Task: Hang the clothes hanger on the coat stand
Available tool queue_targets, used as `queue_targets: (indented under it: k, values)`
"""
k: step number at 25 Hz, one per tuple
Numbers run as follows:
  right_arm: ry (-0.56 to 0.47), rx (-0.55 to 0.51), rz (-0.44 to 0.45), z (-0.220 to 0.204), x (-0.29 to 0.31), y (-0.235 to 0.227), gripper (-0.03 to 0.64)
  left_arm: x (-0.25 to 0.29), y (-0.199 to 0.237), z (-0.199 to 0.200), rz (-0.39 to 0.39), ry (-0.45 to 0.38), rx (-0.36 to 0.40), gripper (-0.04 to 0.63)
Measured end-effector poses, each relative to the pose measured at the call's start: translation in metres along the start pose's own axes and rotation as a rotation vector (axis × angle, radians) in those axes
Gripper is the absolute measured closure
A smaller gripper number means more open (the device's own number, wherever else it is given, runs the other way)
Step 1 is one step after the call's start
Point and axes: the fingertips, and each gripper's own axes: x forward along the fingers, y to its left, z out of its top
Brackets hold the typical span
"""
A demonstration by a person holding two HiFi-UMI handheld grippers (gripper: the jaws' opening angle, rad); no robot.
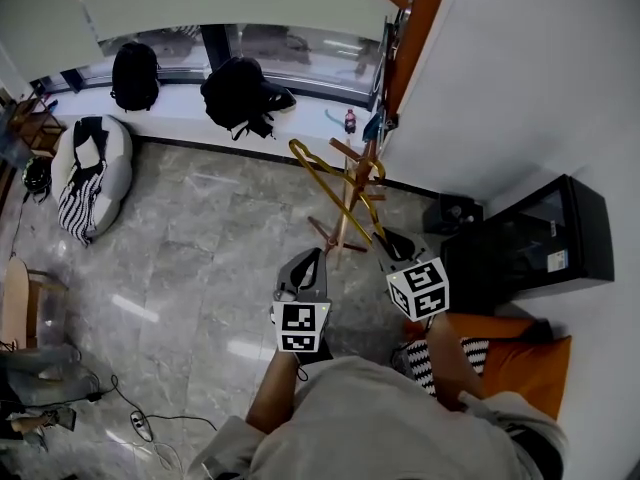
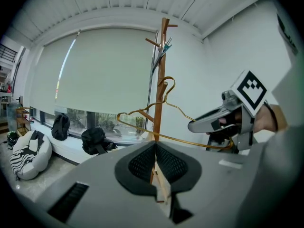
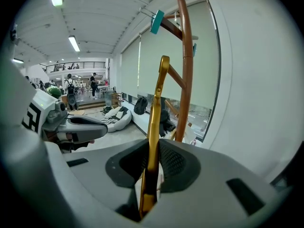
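Grips a gold wire hanger (image 1: 335,183) in the right tongs (image 1: 397,248), pads pressed tight on the wire at one end, the corner sunk deep between the jaws. Holds it off the floor (image 1: 200,258), just in front of the wooden coat stand (image 1: 415,28), with the hook toward the pole. Cannot tell whether hook and pole touch.

In the right gripper view, shows the hanger (image 3: 156,108) edge-on, rising out of the right tongs (image 3: 152,148) just left of the pole (image 3: 186,70) and below the slanting pegs. Shows a teal clip (image 3: 156,21) on one upper peg.

Carries the left tongs (image 1: 315,258) pinched together with nothing between the pads, below and left of the hanger, near it but apart. From the left gripper view, looks past the closed left tongs (image 2: 156,146) at the stand (image 2: 161,61), with the hanger's bottom bar (image 2: 181,139) running across in front of it to the right tongs (image 2: 191,126).

Crowded on the right by a white wall (image 1: 500,78), a black cabinet (image 1: 530,243) and an orange cushion (image 1: 525,363). Hemmed low down by the stand's spread feet (image 1: 340,230).

Farther off: two black backpacks (image 1: 135,73) (image 1: 240,93) and a small bottle (image 1: 349,120) on the window ledge, a white beanbag (image 1: 95,168) with striped cloth, and a cable (image 1: 140,423) on the floor.
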Motion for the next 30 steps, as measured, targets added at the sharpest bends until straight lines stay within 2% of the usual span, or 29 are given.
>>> queue_targets:
  k: [12, 21, 30]
  values:
    - [0.013, 0.061, 0.015, -0.003, 0.01, -0.003, 0.566, 0.015, 0.01, 0.001, -0.039, 0.021, 0.0, 0.584]
    - [-0.01, 0.075, 0.041, -0.007, 0.017, -0.007, 0.566, 0.032, 0.002, 0.0, -0.093, 0.034, 0.011, 0.584]
    - [-0.014, 0.065, 0.068, -0.005, 0.02, -0.012, 0.566, 0.045, 0.007, 0.005, -0.111, 0.045, 0.024, 0.584]
